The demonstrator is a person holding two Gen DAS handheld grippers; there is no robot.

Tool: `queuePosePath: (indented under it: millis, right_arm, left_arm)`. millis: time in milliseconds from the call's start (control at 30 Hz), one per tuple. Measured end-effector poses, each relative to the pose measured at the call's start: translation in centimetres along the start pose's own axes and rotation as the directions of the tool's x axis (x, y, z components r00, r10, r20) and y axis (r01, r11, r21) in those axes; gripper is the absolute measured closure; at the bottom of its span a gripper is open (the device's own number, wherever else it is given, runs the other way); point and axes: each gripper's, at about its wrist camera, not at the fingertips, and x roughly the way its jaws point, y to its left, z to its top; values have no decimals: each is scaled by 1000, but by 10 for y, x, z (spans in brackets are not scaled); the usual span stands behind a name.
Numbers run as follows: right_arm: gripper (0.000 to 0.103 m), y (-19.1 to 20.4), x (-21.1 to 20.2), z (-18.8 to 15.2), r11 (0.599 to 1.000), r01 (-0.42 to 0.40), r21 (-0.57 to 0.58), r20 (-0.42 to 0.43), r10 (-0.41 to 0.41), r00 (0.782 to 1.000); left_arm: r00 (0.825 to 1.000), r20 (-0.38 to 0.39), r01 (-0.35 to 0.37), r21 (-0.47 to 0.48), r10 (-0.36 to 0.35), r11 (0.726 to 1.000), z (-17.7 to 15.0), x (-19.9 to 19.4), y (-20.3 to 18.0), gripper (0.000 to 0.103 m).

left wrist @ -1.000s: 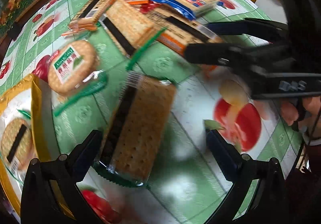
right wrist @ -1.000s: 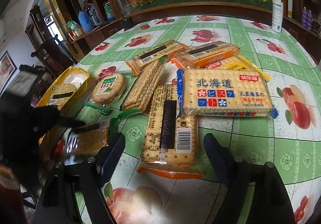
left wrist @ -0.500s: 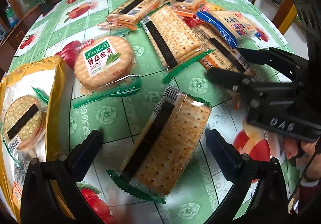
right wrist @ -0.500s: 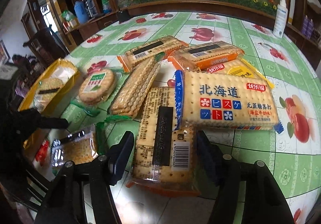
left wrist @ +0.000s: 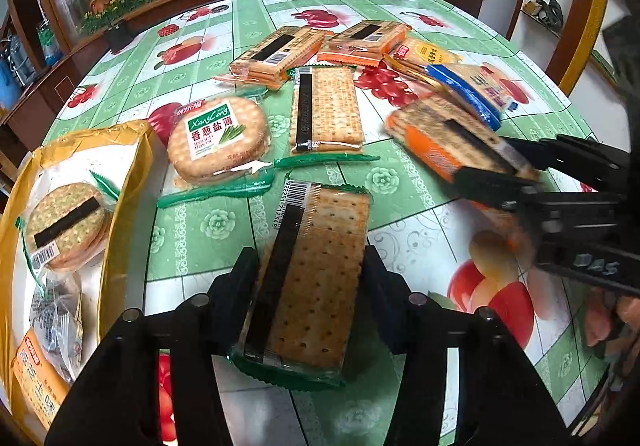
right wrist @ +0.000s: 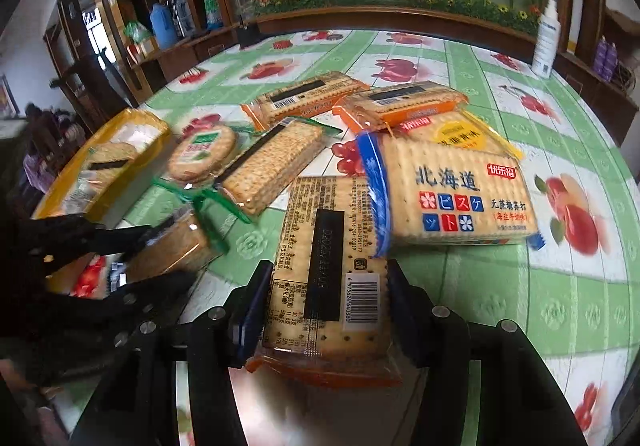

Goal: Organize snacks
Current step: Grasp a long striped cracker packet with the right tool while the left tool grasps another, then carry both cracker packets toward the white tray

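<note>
- Black pads of the left gripper (left wrist: 308, 278) are pressed on both long edges of the green-wrapped cracker pack (left wrist: 310, 274); its jaws have just been closing, and now clamp the pack.
- Green-wrapped cracker pack: lies on the tablecloth (left wrist: 404, 186), barcode end pointing away from the camera.
- Right gripper (right wrist: 326, 294): jaws have just been closing; its pads squeeze the sides of the orange-wrapped cracker pack (right wrist: 326, 266).
- Orange-wrapped cracker pack: far end tucked under the blue-edged biscuit pack (right wrist: 452, 198); in the left view it sits right of the green-wrapped pack, blurred.
- Beyond the green-wrapped pack: a second green-sealed cracker pack (left wrist: 326, 110), well apart.
- Left of that: round scallion biscuit pack (left wrist: 218, 138).
- Far left of the green-wrapped pack: yellow bag (left wrist: 120, 166) holding a round cracker pack (left wrist: 66, 222).
- Farthest back: two more orange packs (left wrist: 280, 54), side by side.
</note>
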Motion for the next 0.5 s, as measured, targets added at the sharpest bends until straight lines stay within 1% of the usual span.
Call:
queuePosePath:
  millis: [167,333,433,500]
  right_arm:
    - [48,-13,-31,-14,996,-65,64,38,62,997]
    - [48,-18,-49,-27,991,-95,89,64,90,994]
    - [48,-21,-58,-35,980,-154,124,89,144,986]
    - [48,-24,-63,-39,965,-211,157,118,193,974]
  left_arm:
    - [999,28,20,-30,-19,999,-10,-9,-1,54]
    - [997,73,36,-97,-29,995,-19,-27,7,54]
    - [995,99,40,-126,-28,991,-24,-41,11,55]
    - [993,115,34,-135,-19,990,-26,-50,13,56]
